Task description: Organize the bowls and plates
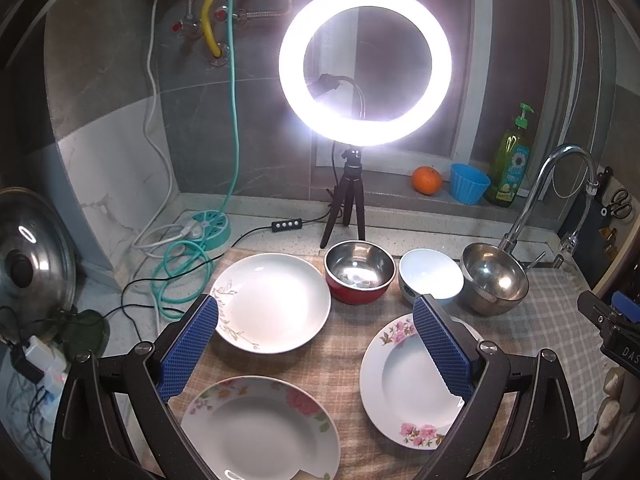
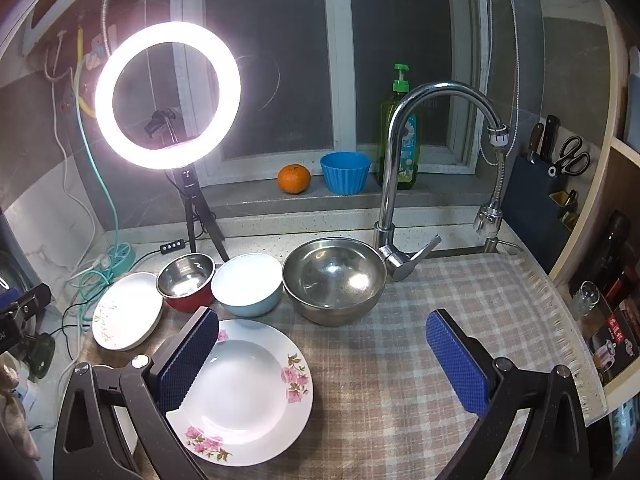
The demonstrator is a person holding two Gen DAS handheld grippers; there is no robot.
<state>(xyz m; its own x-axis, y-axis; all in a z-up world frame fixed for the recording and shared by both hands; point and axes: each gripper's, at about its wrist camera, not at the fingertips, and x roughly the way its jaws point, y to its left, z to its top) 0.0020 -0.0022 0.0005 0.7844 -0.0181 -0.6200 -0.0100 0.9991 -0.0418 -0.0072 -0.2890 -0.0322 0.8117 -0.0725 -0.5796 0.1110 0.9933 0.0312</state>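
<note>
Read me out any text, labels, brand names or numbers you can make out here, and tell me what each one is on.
"DAS": on the right gripper's black body, at the left wrist view's right edge; cut off there.
Dish soap bottle label: print too small and blurred to read.
Red box on the right shelf: characters blurred, unreadable.
Plates and bowls: floral patterns only, no text.

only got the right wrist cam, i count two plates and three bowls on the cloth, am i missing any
Observer: Yes. A third plate, with pink and green flowers on its rim, lies on the cloth nearest the left gripper.
Operator: is that gripper holding anything
Observer: No. Its jaws are open, with nothing between them.
Operator: whats left of the plates
Observer: A steel pot lid with a black knob, at the far left edge.
</note>
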